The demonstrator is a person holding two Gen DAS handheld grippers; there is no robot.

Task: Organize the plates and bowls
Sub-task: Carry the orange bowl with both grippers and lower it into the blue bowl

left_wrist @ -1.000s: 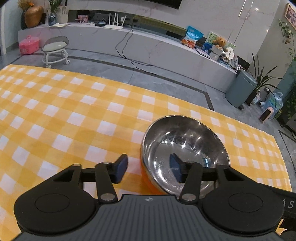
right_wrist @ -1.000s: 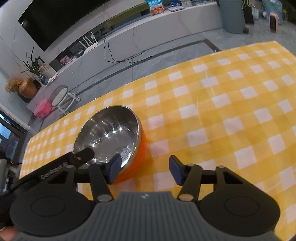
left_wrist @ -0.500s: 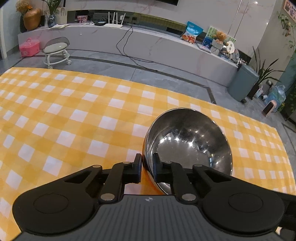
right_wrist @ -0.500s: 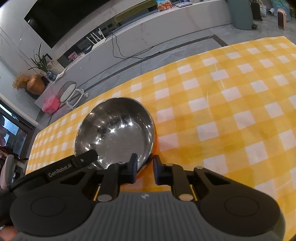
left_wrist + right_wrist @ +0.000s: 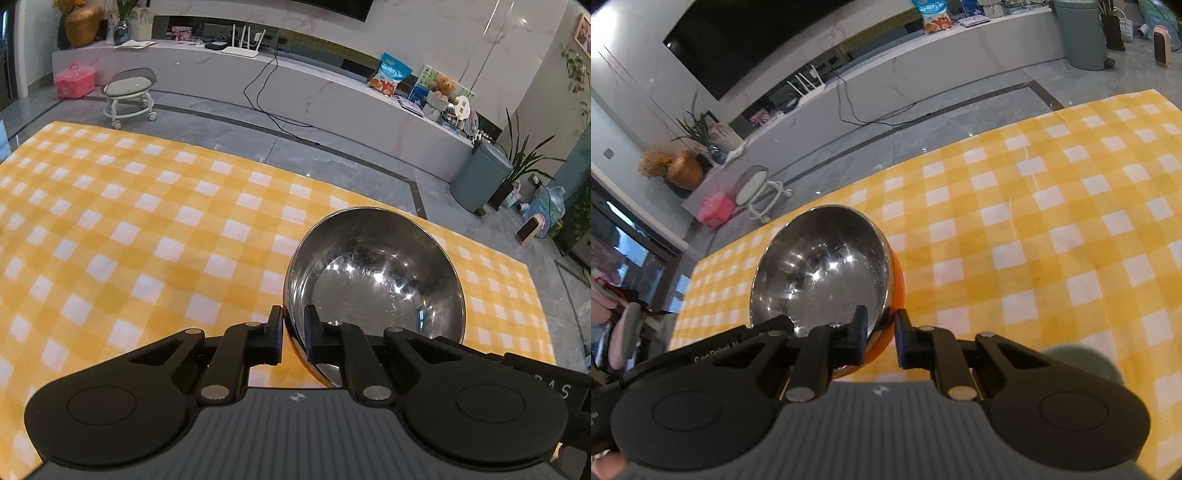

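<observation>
A steel bowl with an orange outside [image 5: 373, 280] is held up over the yellow checked tablecloth [image 5: 129, 229], tilted. My left gripper [image 5: 293, 332] is shut on its left rim, one finger inside and one outside. In the right wrist view the same bowl [image 5: 820, 273] is gripped at its right rim by my right gripper [image 5: 881, 338], also shut across the rim. The left gripper's body [image 5: 731, 341] shows at the bowl's near left side.
A round dark green object [image 5: 1078, 363], blurred, lies on the cloth just right of my right gripper. Beyond the table's far edge are grey floor, a rolling stool [image 5: 129, 92], a long white counter [image 5: 295, 92] and a grey bin [image 5: 480, 181].
Both grippers were open on either side of the bowl's rim a second ago. They have closed on the rim and the bowl has risen off the cloth and tilted.
</observation>
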